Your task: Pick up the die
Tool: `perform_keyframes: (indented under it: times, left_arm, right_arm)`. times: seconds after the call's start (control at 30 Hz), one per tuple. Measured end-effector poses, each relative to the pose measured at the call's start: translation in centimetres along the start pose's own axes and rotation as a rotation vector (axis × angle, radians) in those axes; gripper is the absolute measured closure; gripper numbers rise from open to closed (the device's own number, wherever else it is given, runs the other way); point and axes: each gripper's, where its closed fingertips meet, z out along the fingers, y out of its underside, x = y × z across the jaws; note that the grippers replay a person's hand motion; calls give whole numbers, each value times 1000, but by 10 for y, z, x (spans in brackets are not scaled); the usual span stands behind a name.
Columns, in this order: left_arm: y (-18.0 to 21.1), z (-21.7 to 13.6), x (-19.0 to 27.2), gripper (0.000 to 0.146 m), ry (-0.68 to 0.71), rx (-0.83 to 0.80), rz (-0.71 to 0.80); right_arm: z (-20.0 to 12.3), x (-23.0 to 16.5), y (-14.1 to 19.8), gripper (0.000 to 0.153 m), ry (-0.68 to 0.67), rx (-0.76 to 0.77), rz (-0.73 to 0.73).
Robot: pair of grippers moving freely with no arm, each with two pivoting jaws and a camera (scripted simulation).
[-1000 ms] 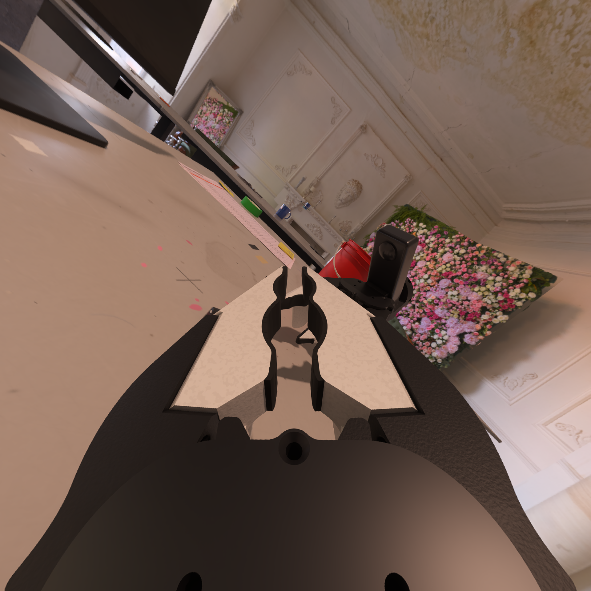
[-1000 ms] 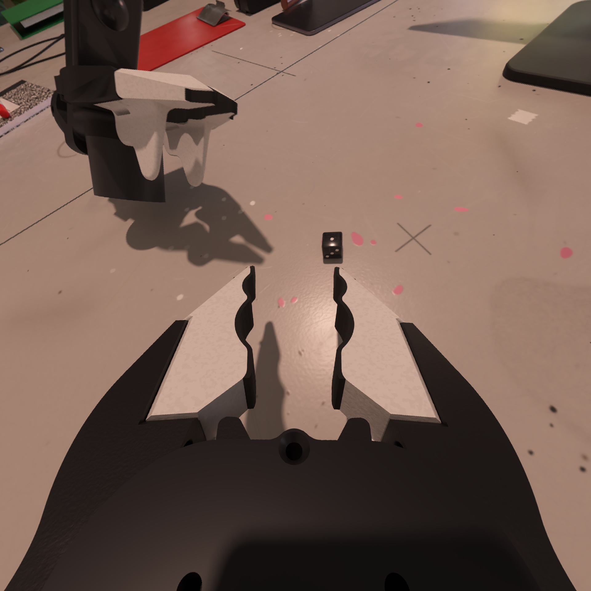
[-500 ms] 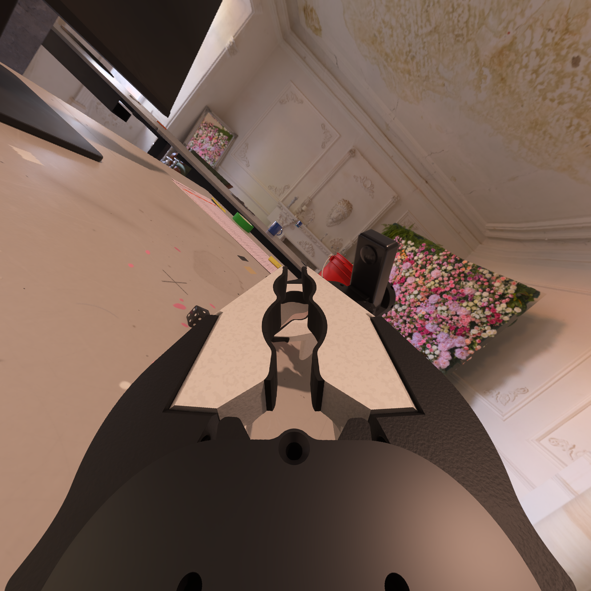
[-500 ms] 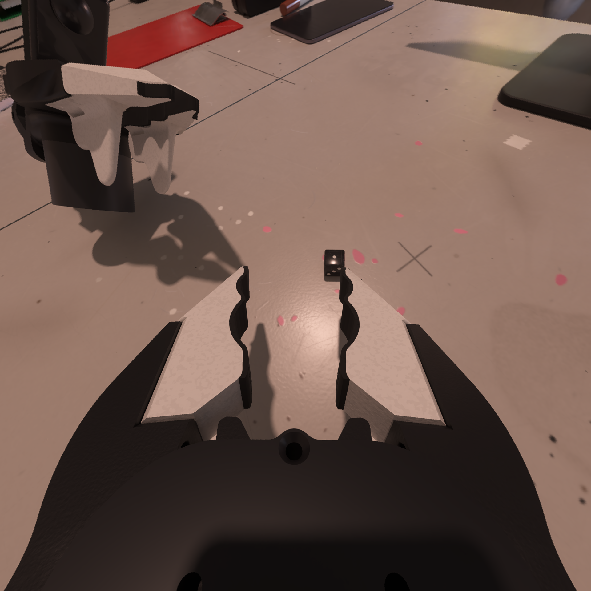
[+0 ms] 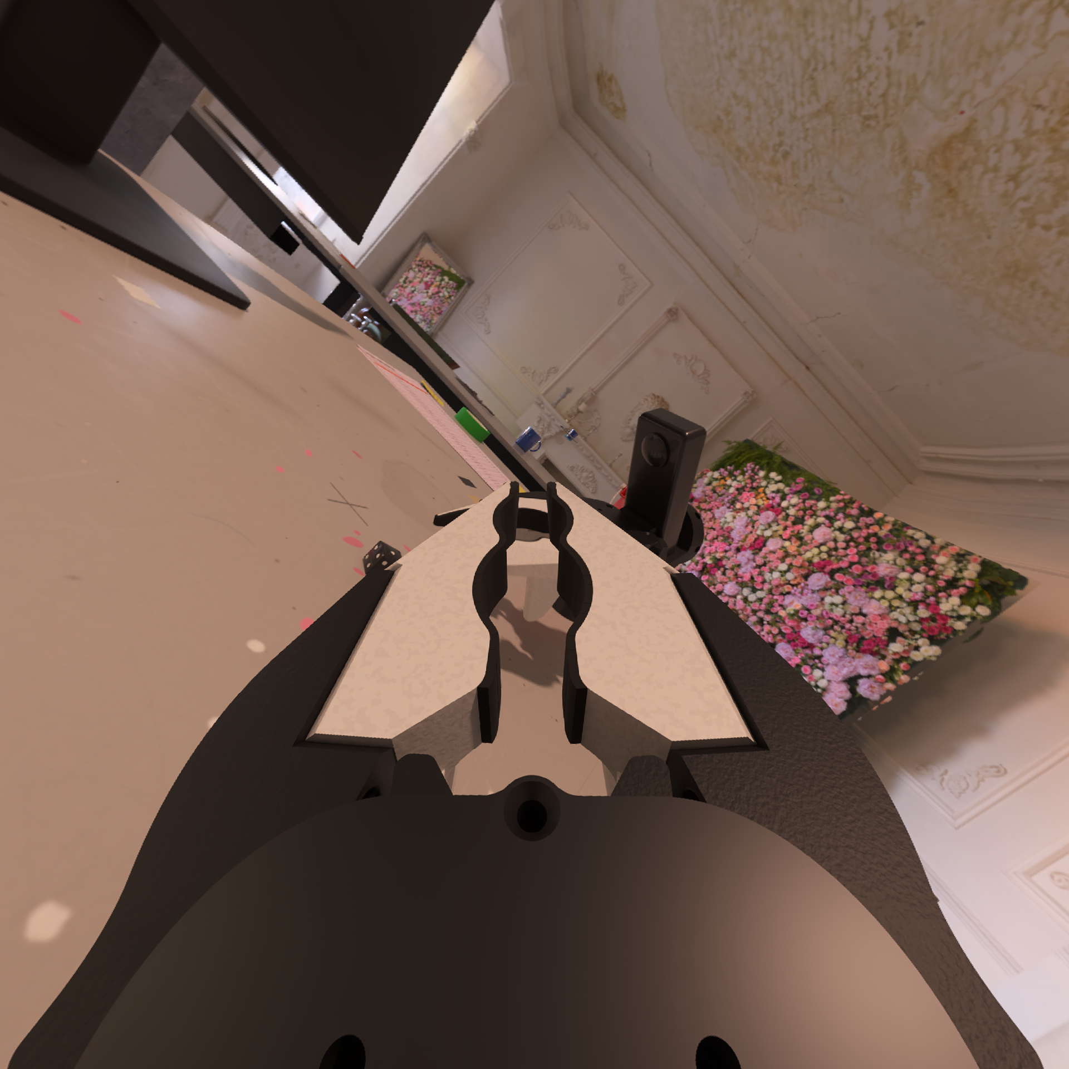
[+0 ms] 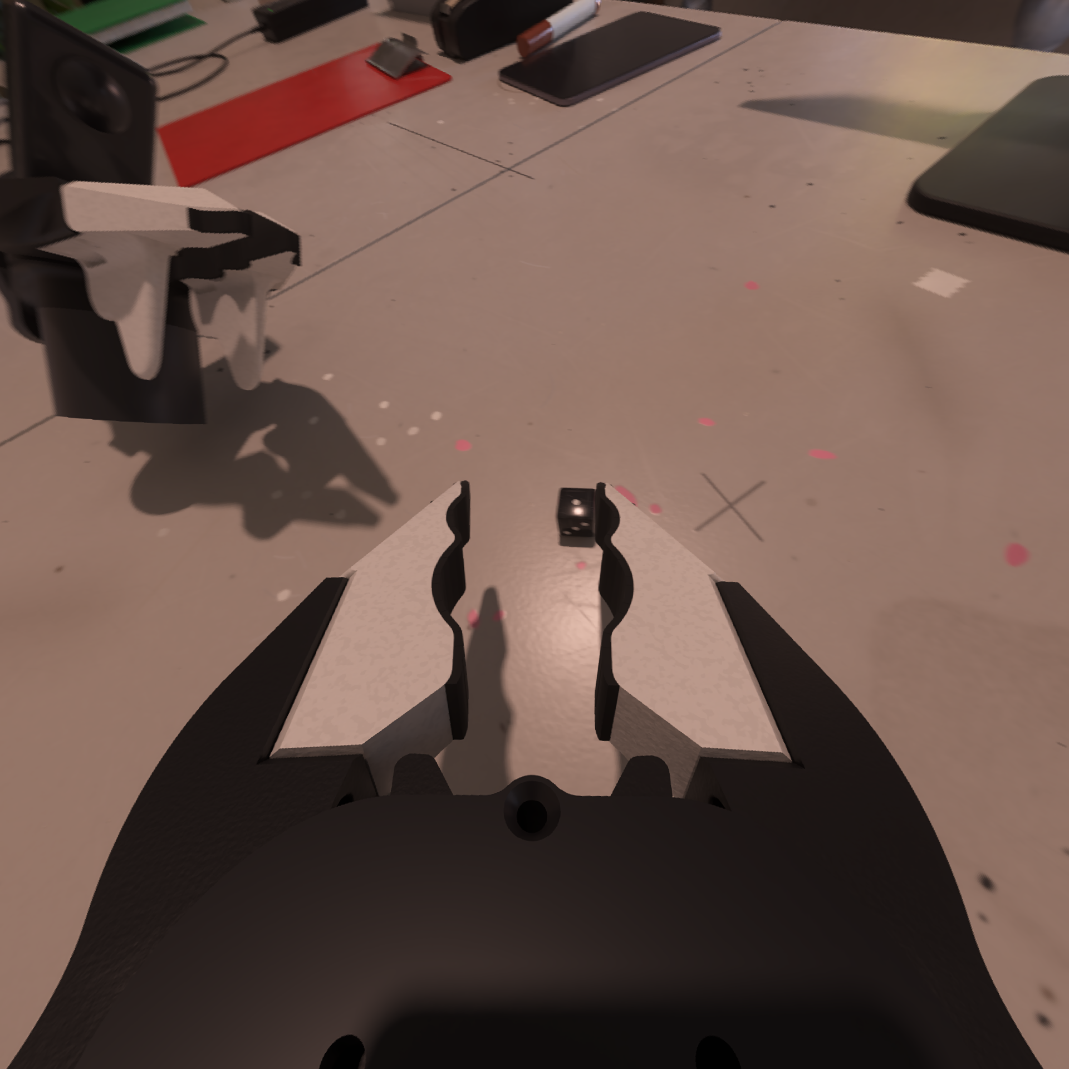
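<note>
The die (image 6: 577, 515) is small and black with white pips and lies on the beige table (image 6: 636, 289). My right gripper (image 6: 532, 491) is open and low over the table. The die sits between its fingertips, close against the right finger's (image 6: 648, 607) inner edge. In the left wrist view the die (image 5: 380, 556) shows just left of my left gripper (image 5: 531, 491). That gripper hangs tilted above the table, nearly shut with a narrow gap, holding nothing. It also shows at the far left of the right wrist view (image 6: 254, 254), apart from the die.
A red mat (image 6: 301, 110), a dark phone (image 6: 607, 55) and a marker (image 6: 555, 26) lie at the back. A dark pad (image 6: 1006, 179) lies at the right. A pencilled cross (image 6: 730, 506) is right of the die. The right gripper's body (image 5: 665, 463) stands beyond my left fingers.
My right gripper has moved forward, so the die went from ahead of the tips to between them, by the right finger. The left gripper has drifted and turned, bringing the die into its view.
</note>
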Motion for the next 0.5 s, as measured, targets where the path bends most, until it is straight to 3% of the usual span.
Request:
perform_keyframes:
  times: [0.23,0.37,0.5]
  left_arm:
    - [7,6,1,136,-29,-41,-6]
    - [10,12,2,137,-41,-83,28]
    - [12,14,1,137,-31,-105,27]
  right_arm:
    - [-4,22,3,121,50,-17,39]
    - [14,9,11,116,36,-77,44]
    - [32,11,28,118,117,-190,-7]
